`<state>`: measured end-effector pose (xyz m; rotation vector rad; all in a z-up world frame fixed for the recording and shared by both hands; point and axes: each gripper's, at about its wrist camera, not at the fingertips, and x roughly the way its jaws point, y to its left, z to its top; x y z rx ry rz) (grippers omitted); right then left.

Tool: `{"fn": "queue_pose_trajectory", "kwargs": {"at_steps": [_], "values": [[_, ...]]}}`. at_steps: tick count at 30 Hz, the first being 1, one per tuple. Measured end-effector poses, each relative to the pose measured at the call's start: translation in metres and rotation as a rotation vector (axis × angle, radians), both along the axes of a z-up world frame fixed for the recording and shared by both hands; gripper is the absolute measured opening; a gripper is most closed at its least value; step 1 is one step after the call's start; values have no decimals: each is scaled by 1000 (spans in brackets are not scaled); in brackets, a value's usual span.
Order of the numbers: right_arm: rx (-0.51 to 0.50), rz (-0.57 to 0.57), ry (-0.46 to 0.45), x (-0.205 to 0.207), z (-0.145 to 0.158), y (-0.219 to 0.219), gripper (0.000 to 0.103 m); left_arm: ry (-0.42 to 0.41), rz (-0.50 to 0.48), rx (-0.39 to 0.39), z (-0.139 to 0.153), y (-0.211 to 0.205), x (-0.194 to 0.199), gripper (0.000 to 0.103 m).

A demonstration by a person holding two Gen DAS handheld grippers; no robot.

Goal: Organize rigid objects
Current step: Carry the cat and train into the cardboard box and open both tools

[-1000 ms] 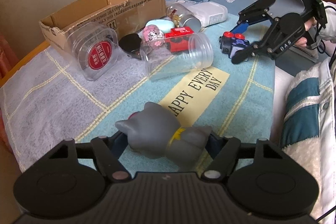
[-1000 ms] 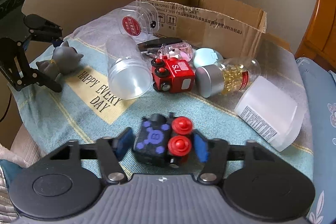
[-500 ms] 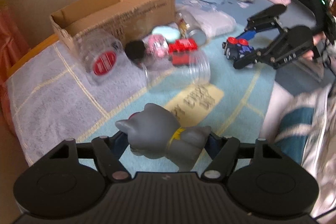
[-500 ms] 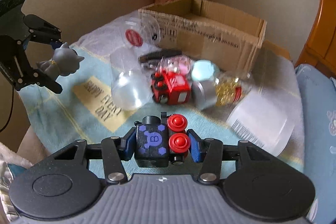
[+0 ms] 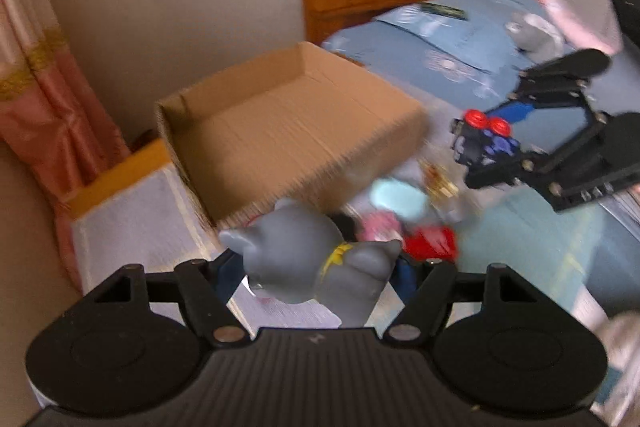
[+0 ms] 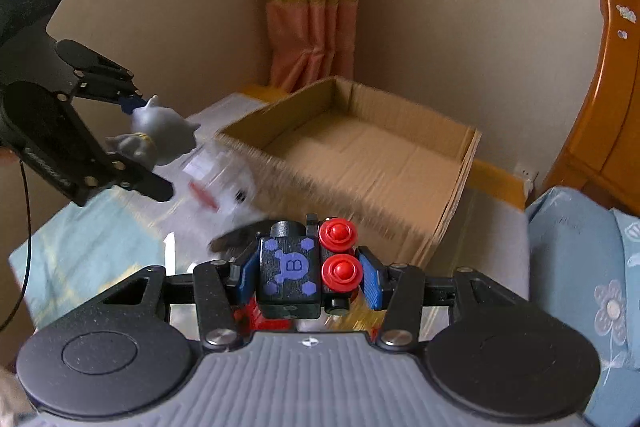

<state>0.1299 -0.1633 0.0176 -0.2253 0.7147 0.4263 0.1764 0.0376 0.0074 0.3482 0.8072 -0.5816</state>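
So both hands are loaded. We have the left gripper (image 5: 316,269) clamped on the grey cat figure (image 5: 308,259), blue pads on its flanks, head poking off to the gripper's left. We have the right gripper (image 6: 306,273) squeezed tight on the black toy train (image 6: 298,271), the red knobs sitting on its right side. Both toys hang in the air, clear of the cloth.

Ahead of both grippers and a bit lower sits the open cardboard box (image 6: 452,195) — no toys visible inside it. Between the grippers and the box's near wall lies the leftover pile, blurred: a red toy (image 5: 430,243), a pink piece (image 5: 380,225), a pale blue lid (image 5: 396,197), some clear jars we cannot make out well.

The step in hand, as we read it, is carrying both toys over to the box. To do it well we should keep both toys above the near wall until past it, keep the two grippers apart so they don't knock — and let go low over the floor of the box, one toy each side.
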Motion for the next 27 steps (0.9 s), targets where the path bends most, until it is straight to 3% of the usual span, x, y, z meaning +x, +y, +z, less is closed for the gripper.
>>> {"fn": "queue_pose_trajectory", "kwargs": {"at_steps": [11,13,14,15,18,27], "values": [[2,-83,13,90,5,-6,56,-5,106,-10,-4,-29,85,73],[16,-108,1,98,4,-8,73,-2,127,-9,-7,-35,96,77],[23,-122,0,99,4,-9,91,-2,133,-6,-9,-38,98,89],[36,-131,-14,97,4,-10,98,-9,142,-2,-10,-41,100,94],[35,-123,-20,89,4,-7,100,-57,143,-5,-6,-44,96,95],[4,-148,-21,59,16,1,103,-84,152,13,6,-48,77,96]]}}
